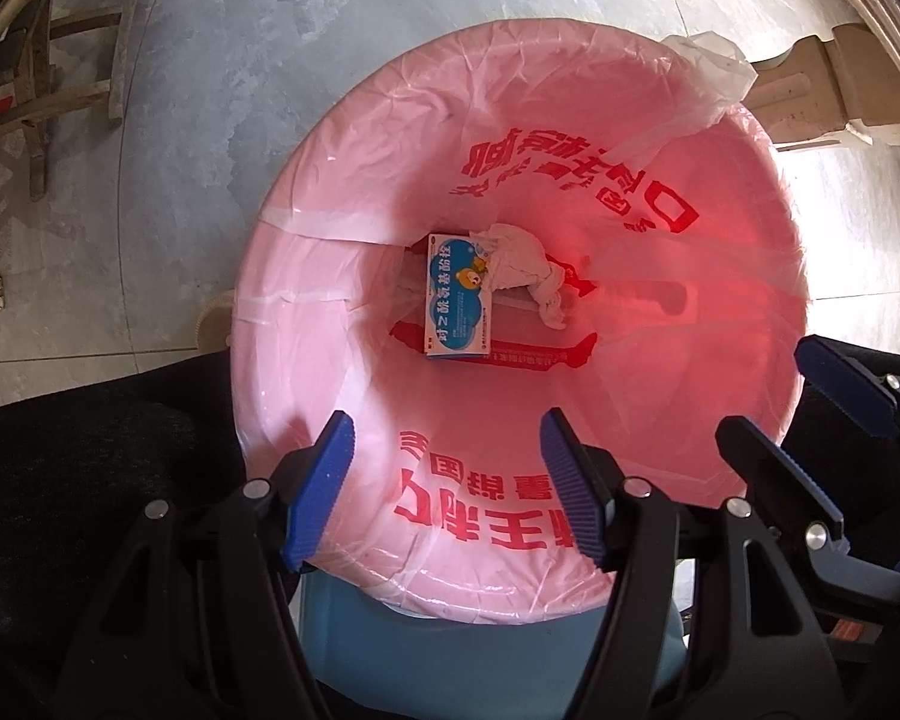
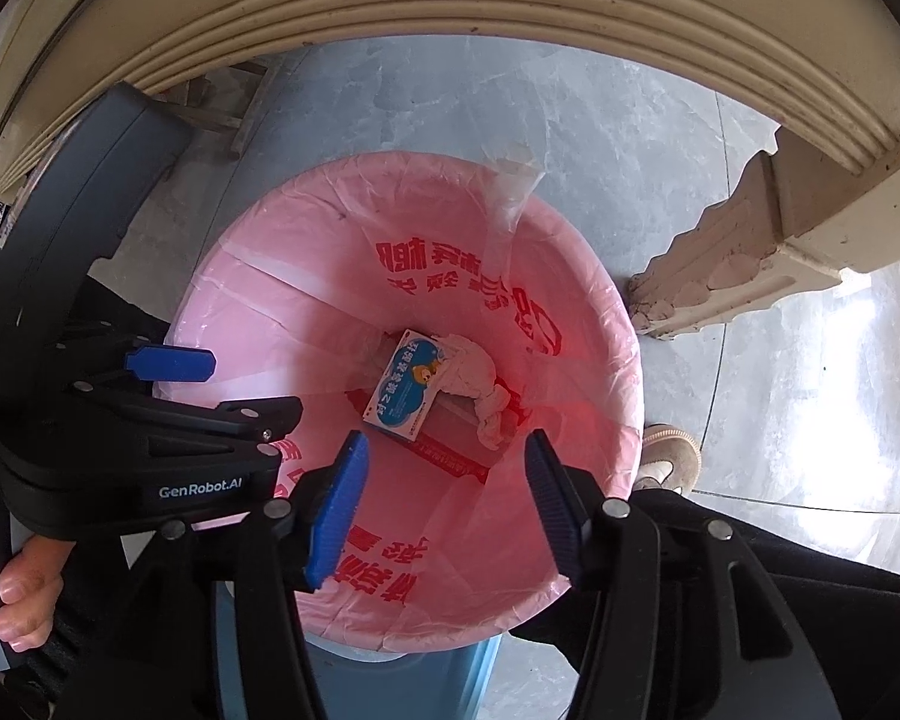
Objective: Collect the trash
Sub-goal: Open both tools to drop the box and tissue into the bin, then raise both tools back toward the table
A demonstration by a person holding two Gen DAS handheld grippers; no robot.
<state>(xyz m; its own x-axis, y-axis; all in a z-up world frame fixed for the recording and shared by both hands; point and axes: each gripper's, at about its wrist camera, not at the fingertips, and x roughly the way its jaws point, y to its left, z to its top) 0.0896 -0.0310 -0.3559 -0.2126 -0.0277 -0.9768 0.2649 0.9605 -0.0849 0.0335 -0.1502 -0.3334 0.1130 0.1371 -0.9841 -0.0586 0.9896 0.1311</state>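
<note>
A blue bin (image 1: 450, 654) lined with a pink bag (image 1: 306, 276) printed in red stands on the floor below both grippers. At its bottom lie a blue-and-white medicine box (image 1: 457, 294) and a crumpled white tissue (image 1: 525, 270); the right wrist view shows the same box (image 2: 403, 387) and tissue (image 2: 471, 375). My left gripper (image 1: 444, 450) hangs open over the near rim, with nothing between its pads. My right gripper (image 2: 447, 462) points down into the bag (image 2: 270, 294), open and empty. Each gripper appears in the other's view: the right gripper (image 1: 765, 387) and the left gripper (image 2: 255, 384).
Grey marbled floor tiles (image 1: 240, 60) surround the bin. A beige moulded furniture edge (image 2: 450, 6) and its carved leg (image 2: 726, 264) stand just behind it. Wooden chair legs (image 1: 48, 90) are at far left. A shoe (image 2: 669, 456) and a hand (image 2: 18, 588) sit near the bin.
</note>
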